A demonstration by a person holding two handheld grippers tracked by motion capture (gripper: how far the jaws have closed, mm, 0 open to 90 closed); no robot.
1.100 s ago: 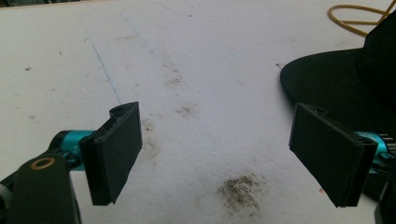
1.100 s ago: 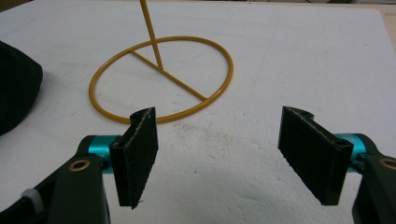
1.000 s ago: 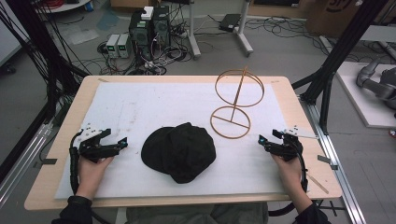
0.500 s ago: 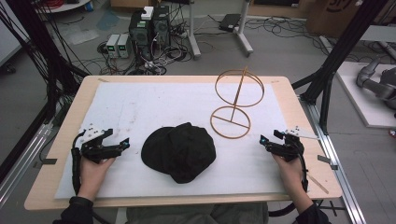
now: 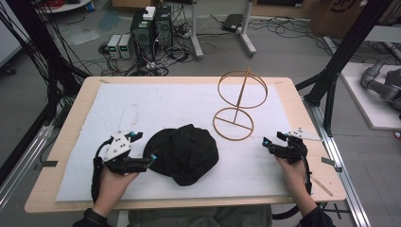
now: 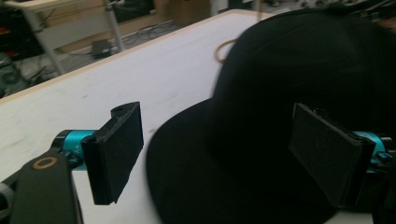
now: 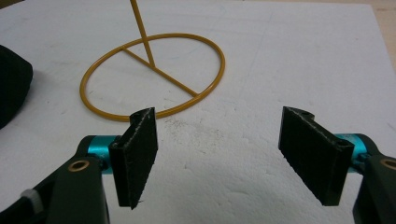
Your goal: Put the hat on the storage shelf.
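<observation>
A black cap (image 5: 182, 153) lies on the white foam mat (image 5: 156, 106) near the table's front middle. My left gripper (image 5: 144, 146) is at its left edge, open, with the cap's brim (image 6: 187, 177) between the two jaws and neither pad pressing on it. A gold wire stand (image 5: 234, 124), made of a flat ring base, a slanted rod and an upper ring (image 5: 242, 88), stands to the cap's right rear. My right gripper (image 5: 272, 142) rests open on the mat to the right of the stand's base (image 7: 152, 77), with nothing between its jaws (image 7: 224, 149).
The wooden table (image 5: 293, 101) shows as a bare border around the mat. Black frame posts (image 5: 338, 61) stand at both sides, and computers and cables (image 5: 151, 28) sit on the floor beyond the far edge. The cap's edge (image 7: 11, 88) shows at the left of the right gripper view.
My left gripper has slid right towards the cap, so the brim now lies between its open jaws. The right gripper has hardly moved.
</observation>
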